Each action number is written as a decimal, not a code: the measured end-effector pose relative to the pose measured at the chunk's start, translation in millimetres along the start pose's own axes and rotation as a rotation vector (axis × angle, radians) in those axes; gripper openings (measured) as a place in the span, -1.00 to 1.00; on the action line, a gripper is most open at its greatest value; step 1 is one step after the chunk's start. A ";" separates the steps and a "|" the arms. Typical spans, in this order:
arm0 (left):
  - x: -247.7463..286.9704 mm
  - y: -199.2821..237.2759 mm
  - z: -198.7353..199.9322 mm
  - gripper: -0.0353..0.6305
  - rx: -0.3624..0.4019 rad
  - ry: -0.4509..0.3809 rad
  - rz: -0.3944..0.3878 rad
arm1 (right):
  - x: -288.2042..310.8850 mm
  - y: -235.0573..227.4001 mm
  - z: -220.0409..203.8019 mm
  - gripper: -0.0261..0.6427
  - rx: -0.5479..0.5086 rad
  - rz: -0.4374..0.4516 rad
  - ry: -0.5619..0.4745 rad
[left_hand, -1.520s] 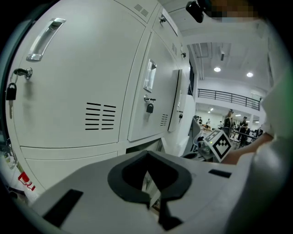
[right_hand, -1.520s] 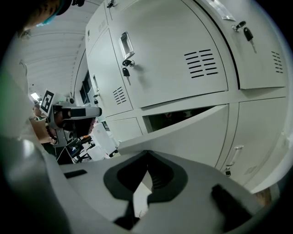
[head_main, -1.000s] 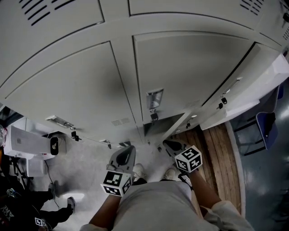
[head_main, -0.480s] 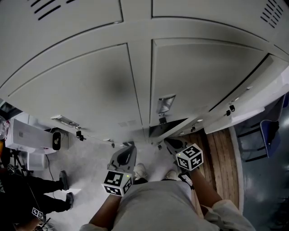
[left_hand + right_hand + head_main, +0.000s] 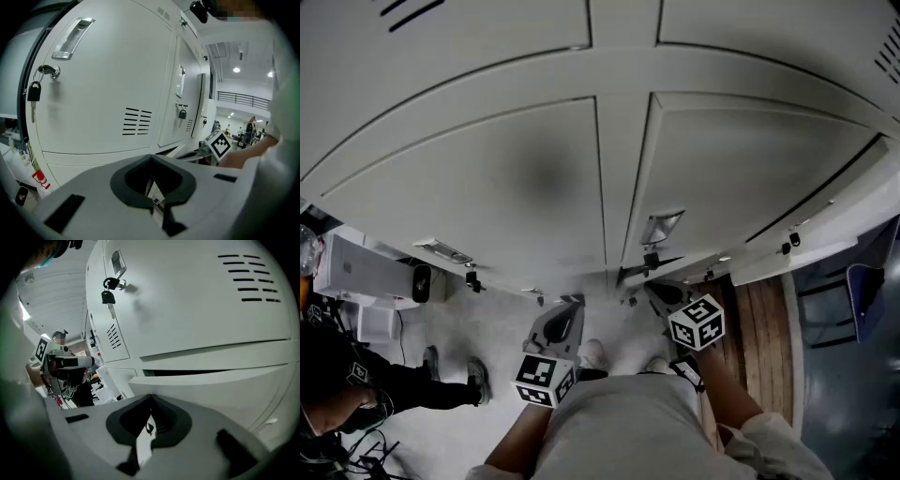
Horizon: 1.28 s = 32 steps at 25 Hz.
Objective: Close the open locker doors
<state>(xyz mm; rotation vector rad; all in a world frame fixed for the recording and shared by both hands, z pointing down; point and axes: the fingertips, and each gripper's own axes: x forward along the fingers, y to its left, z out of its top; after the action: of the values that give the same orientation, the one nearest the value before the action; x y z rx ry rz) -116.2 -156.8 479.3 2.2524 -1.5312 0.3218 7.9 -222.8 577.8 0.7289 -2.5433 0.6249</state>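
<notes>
Between the black-padded jaws of your left gripper (image 5: 150,158) there is nothing. They sit together, with only a sliver of floor showing through the slit. Your right gripper (image 5: 150,398) reads the same: jaws together, empty. Both hang low in front of you, near the foot of the locker bank.

Just beyond the right gripper, the low pale-grey sheet-metal locker door (image 5: 197,380) stands ajar, with a dark gap between its folded edge and the frame. Further right in the head view, a second pale-grey metal door (image 5: 825,248) is swung well out over the brown plank floor (image 5: 764,319).

Judge both doors as light, stiff and hollow. They should swing freely on their hinges, and they may bounce back off the frame if pushed too hard. The painted steel looks smooth and would be slippery under the pads, so pinching an edge gains you little. Press the closed jaw tips flat against the panel near its free edge, far from the hinge.

Keep off the black-capped key (image 5: 108,296) hanging from the lock above. Keep off the thin slotted vents (image 5: 248,277) too, which would likely flex.
</notes>
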 end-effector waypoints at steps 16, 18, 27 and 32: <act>-2.1 15.8 -1.3 -0.85 -0.032 -0.005 0.070 | 19.8 -16.3 13.2 -0.84 -0.002 0.016 0.010; -2.5 17.4 -1.9 -0.85 -0.037 -0.005 0.079 | 21.2 -19.2 15.4 -0.84 -0.002 0.015 0.008; -3.4 19.8 -2.0 -0.85 -0.051 -0.012 0.104 | 23.3 -22.9 19.0 -0.84 -0.004 0.027 0.008; -4.5 17.8 -3.1 -0.85 -0.052 -0.013 0.107 | 23.2 -20.7 18.7 -0.84 -0.010 0.034 0.010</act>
<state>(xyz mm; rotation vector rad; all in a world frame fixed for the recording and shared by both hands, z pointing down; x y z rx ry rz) -134.3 -157.4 483.7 2.1412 -1.6511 0.2951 -3.1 -257.3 580.5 0.6789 -2.5527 0.6250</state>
